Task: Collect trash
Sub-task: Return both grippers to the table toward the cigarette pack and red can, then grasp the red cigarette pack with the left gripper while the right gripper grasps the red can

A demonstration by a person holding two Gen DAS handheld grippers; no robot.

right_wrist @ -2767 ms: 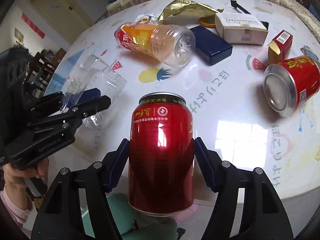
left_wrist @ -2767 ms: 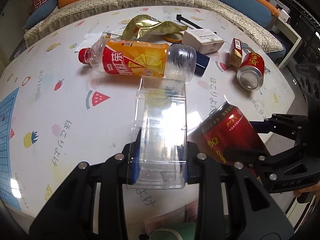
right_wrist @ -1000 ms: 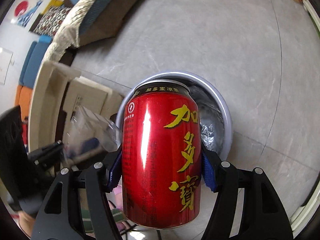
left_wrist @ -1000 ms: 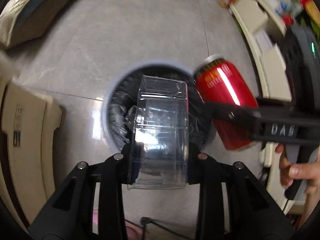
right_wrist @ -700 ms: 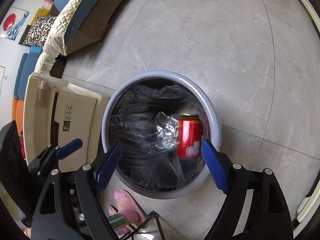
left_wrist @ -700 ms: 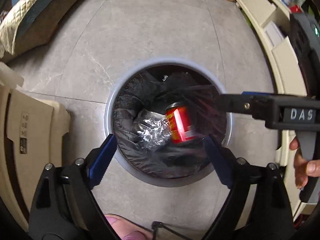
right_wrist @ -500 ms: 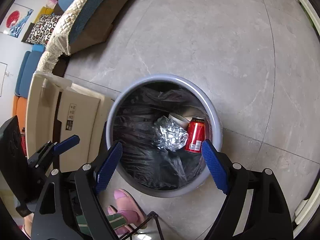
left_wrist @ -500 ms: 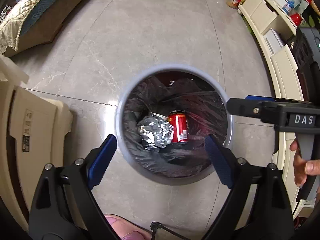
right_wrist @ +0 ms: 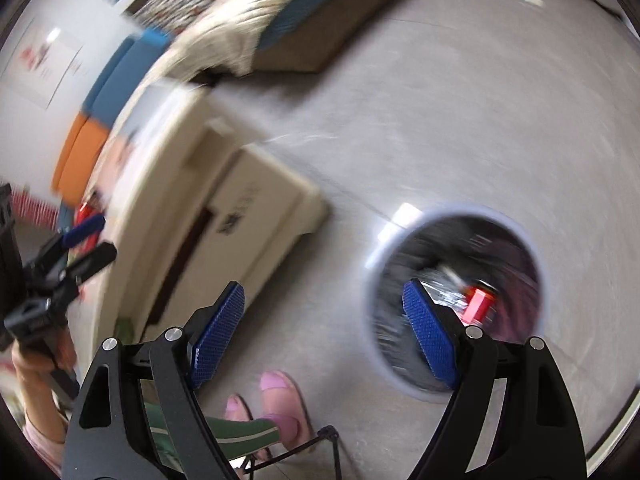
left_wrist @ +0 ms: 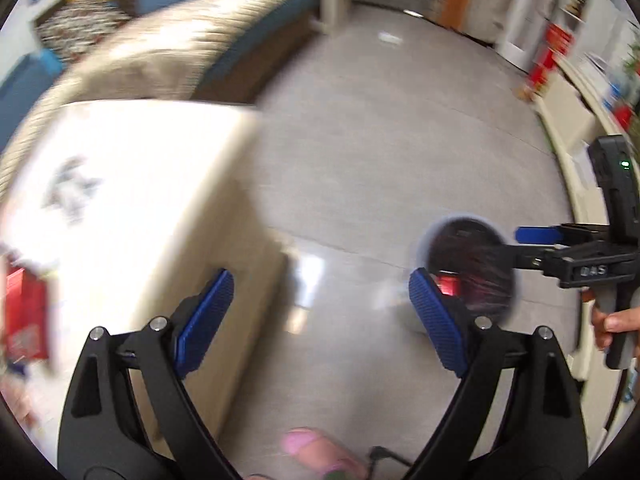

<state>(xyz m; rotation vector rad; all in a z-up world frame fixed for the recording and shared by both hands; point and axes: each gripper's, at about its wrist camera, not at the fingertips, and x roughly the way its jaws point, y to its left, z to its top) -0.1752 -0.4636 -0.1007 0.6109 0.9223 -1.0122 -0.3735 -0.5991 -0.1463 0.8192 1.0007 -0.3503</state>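
The floor [right_wrist: 440,100] looks like smooth grey stone tile with a glossy shine. In the lower right, the bin [right_wrist: 374,248] holds a crinkled black plastic liner [right_wrist: 516,264]. The gripper pads [right_wrist: 218,332] are blue and finely textured. The sofa cover [left_wrist: 168,56], upper left, seems quilted cloth.

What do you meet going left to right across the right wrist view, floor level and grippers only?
Left gripper → cream table → pink slippers → right gripper → trash bin → red can.
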